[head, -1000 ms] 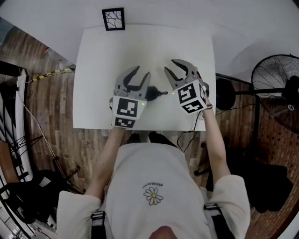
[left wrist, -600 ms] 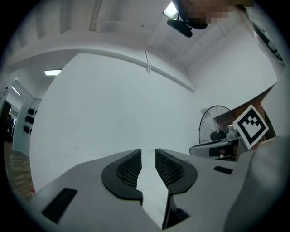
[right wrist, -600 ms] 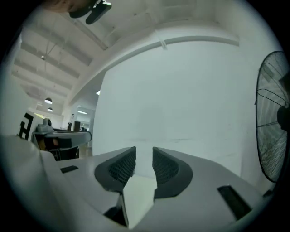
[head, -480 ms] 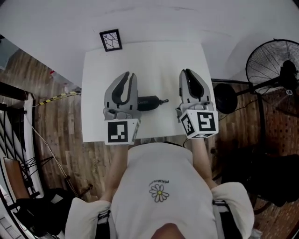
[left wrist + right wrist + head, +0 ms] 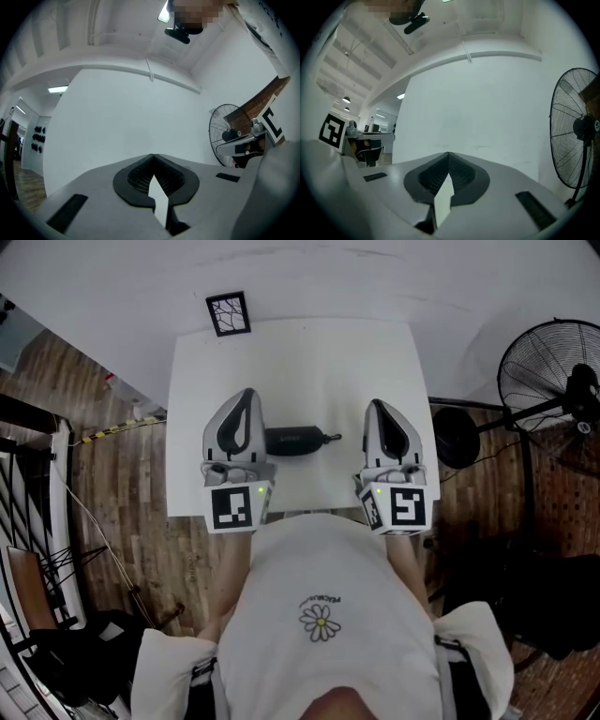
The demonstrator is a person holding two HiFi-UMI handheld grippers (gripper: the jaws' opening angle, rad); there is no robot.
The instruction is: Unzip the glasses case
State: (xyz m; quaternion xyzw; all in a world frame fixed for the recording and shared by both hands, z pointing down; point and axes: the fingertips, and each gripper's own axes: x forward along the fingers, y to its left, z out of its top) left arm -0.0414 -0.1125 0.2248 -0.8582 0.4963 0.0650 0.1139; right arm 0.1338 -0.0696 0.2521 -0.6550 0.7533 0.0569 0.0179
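Both the left hand-held gripper (image 5: 246,396) and the right hand-held gripper (image 5: 378,406) have just closed empty and risen off the table (image 5: 309,352), leaving the glasses case (image 5: 292,441) lying untouched between them, so this looks like a withdrawal.

A table (image 5: 291,352) is standing on wood floor (image 5: 112,456) by a white wall (image 5: 131,117); a fan (image 5: 553,371) is standing to its right.

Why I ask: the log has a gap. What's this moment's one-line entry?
left gripper: just closed, empty | right gripper: just closed, empty | case: on table, not held
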